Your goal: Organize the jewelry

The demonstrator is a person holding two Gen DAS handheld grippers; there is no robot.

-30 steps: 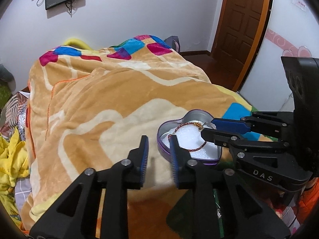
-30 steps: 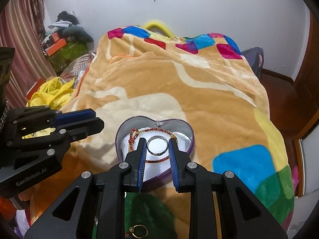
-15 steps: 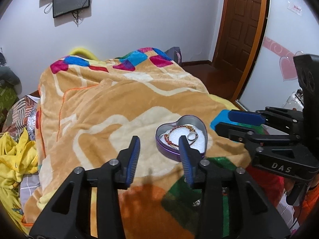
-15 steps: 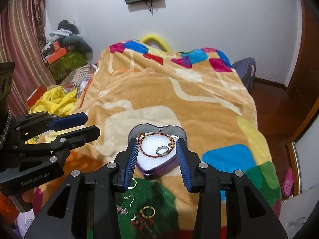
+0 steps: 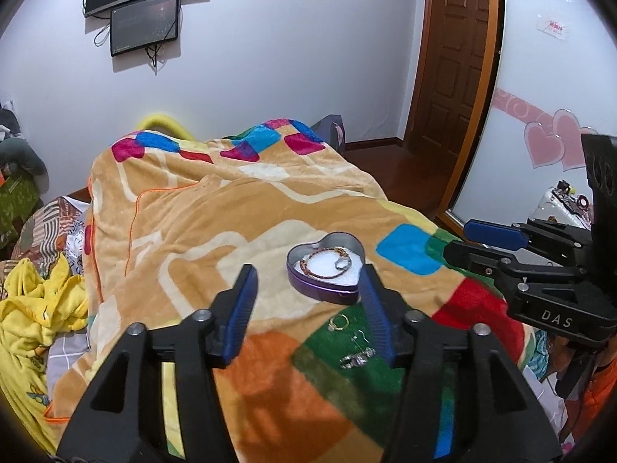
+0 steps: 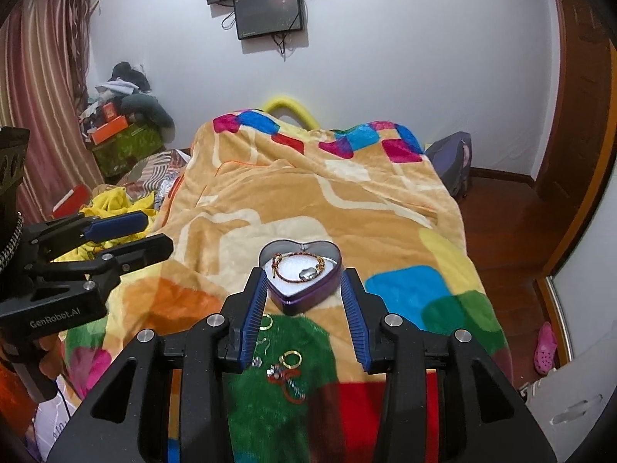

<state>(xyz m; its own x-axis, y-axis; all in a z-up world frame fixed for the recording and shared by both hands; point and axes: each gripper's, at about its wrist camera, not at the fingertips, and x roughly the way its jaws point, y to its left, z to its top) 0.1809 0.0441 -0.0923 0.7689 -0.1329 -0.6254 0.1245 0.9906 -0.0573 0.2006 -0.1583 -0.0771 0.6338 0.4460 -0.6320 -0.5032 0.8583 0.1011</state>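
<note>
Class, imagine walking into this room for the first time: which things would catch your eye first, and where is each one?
The purple heart-shaped tin sits mid-bed on the bright patchwork blanket, holding a red beaded bracelet and a silver ring. Loose jewelry lies scattered on the blanket's green patch nearer the cameras. Both the left gripper and the right gripper hang open above the bed.

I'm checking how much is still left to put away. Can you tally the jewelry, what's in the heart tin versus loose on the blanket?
In the heart tin:
Beaded bracelet: 1
Silver ring: 1
Loose on the blanket:
Gold rings: 2
Earring hook: 1
Tangled pieces: count unclear
Total clearly countable: 5
</note>
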